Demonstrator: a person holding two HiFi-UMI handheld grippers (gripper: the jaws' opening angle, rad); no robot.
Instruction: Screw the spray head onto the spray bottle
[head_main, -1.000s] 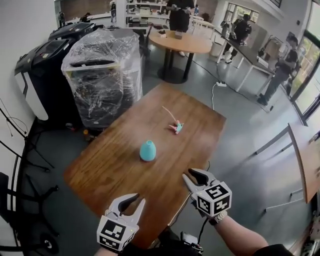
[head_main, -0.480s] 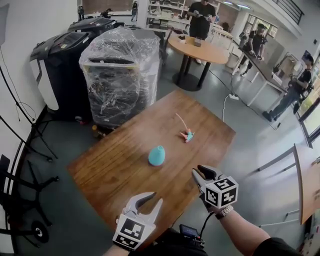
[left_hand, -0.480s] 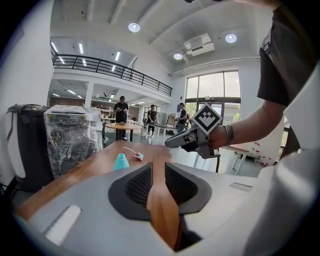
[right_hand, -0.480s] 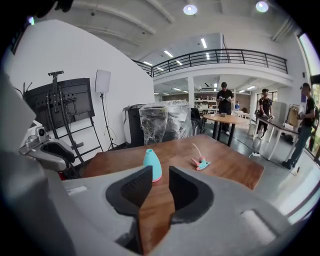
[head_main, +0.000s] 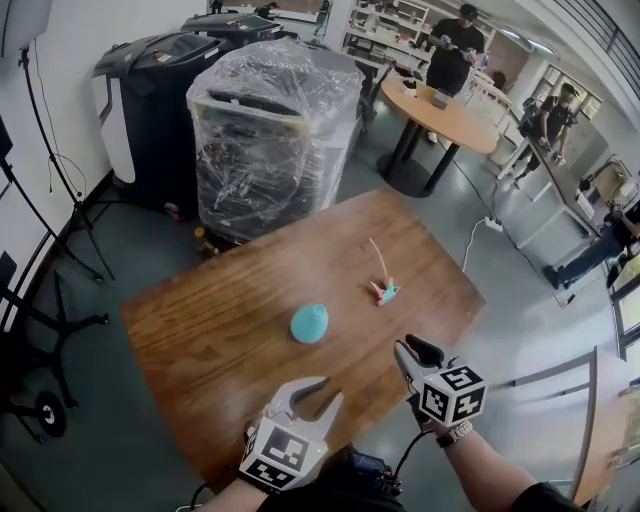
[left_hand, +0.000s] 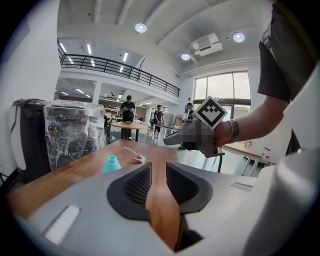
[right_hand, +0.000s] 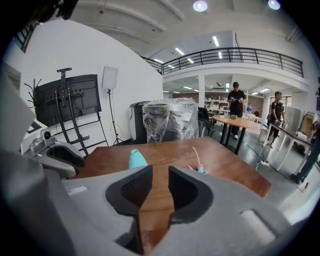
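- The teal spray bottle (head_main: 309, 323) is standing upright near the middle of the wooden table (head_main: 200, 330), its neck bare and nothing touching it.
- The spray head (head_main: 383, 290) is lying on its side further across the table, apart from the bottle, with its thin dip tube pointing towards the far edge.
- By the look of it the job is only starting: neither part is picked up, and picking up, lining up and screwing on are all left to do.
- The left gripper (head_main: 318, 393) is hovering at the near edge of the table, pointing slightly downward towards the bottle. Its jaws have just been opening and are standing a little apart, with only bare tabletop showing between them.
- The right gripper (head_main: 412, 350) is hanging over the near right edge, tilted down more steeply. Its jaws are parted and gripping nothing, and both parts are lying well ahead of it.
- Behind the table a plastic-wrapped machine (head_main: 275, 130) is standing on the floor, and people are gathering around a round table (head_main: 440, 115) further back.
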